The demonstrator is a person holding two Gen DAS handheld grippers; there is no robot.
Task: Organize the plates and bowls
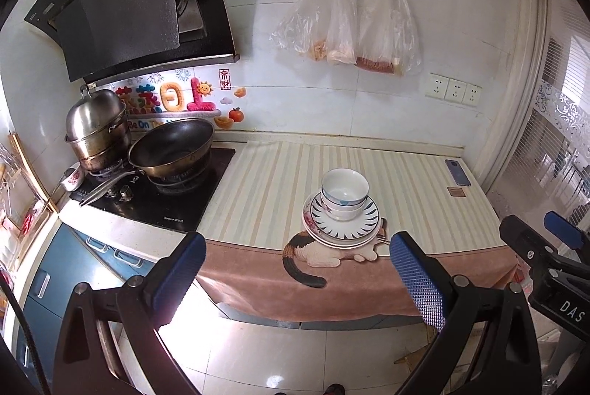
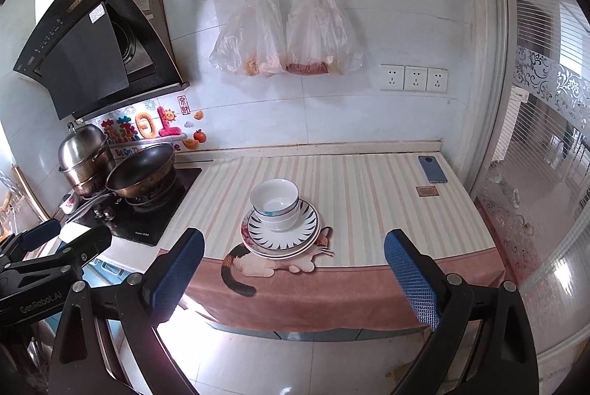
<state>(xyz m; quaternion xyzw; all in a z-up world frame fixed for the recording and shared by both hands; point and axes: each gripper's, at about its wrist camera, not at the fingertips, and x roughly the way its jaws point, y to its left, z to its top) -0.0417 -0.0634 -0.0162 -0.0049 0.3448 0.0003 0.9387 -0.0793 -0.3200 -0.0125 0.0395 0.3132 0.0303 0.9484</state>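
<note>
Bowls (image 1: pixel 344 194) nested on plates (image 1: pixel 341 223), compact stack beyond my fingertips | surface (image 1: pixel 258 188) | both fingers (image 1: pixel 416 279) wide apart, holding nothing, clear of stack.

Lower bowl (image 2: pixel 277 219) mostly hidden in stack; plates (image 2: pixel 258 245) beneath only rims visible; bag (image 2: pixel 254 63) contents blurry, unidentifiable.

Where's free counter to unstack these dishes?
Bare striped cloth lies between the dish stack and the phone, and between the stack and the stove. The stove side is crowded by the wok and pot.
</note>
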